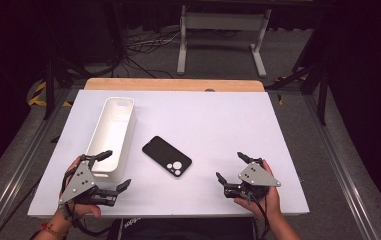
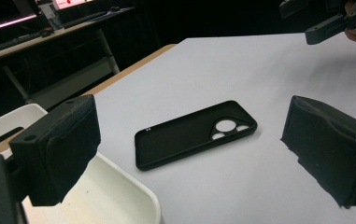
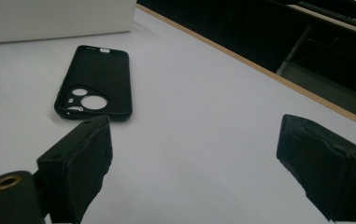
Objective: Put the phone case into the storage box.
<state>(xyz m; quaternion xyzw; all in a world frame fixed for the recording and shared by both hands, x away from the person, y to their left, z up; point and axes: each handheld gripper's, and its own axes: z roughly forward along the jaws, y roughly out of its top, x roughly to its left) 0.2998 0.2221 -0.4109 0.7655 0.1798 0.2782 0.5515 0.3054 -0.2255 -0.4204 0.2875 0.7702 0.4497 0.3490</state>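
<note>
Black phone case (image 1: 167, 156) lies flat on the white table (image 1: 213, 120), camera cutouts up, roughly midway between both grippers, touching neither. Left gripper (image 1: 114, 170) sits to its left near the table's front edge, jaws apart, nothing between them; in the left gripper view the case (image 2: 195, 133) lies ahead past the open jaws. Right gripper (image 1: 233, 167) sits on the case's other side, also near the front edge, jaws wide apart and empty; in the right gripper view the case (image 3: 95, 88) lies ahead, just beyond one jaw's tip. White bin (image 1: 109, 137), long and open-topped, stands just beside the left gripper, one jaw at its near end, case close to its right wall.
</note>
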